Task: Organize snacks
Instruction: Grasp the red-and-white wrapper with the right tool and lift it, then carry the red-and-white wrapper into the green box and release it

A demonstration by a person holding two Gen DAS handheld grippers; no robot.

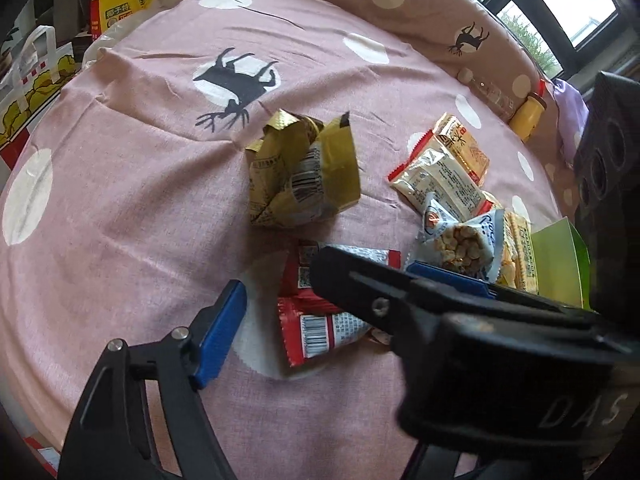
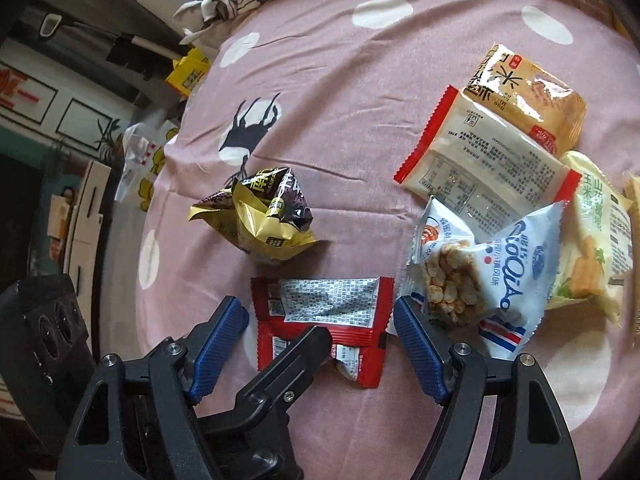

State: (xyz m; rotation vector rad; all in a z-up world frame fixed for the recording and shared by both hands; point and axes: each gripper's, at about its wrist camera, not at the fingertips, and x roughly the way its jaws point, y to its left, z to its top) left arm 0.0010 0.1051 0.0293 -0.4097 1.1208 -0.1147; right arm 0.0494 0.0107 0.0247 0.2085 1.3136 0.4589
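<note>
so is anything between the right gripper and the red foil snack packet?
Yes. The left gripper has one black finger lying across the red foil snack packet, inside the open right gripper. The blue-and-white puffed-snack bag crowds its right finger.

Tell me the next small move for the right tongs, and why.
Probably lower the right tongs onto the red packets and close. Its open pads already straddle them on the pink cloth, nothing gripped, and the left tongs' finger lies across them.
</note>
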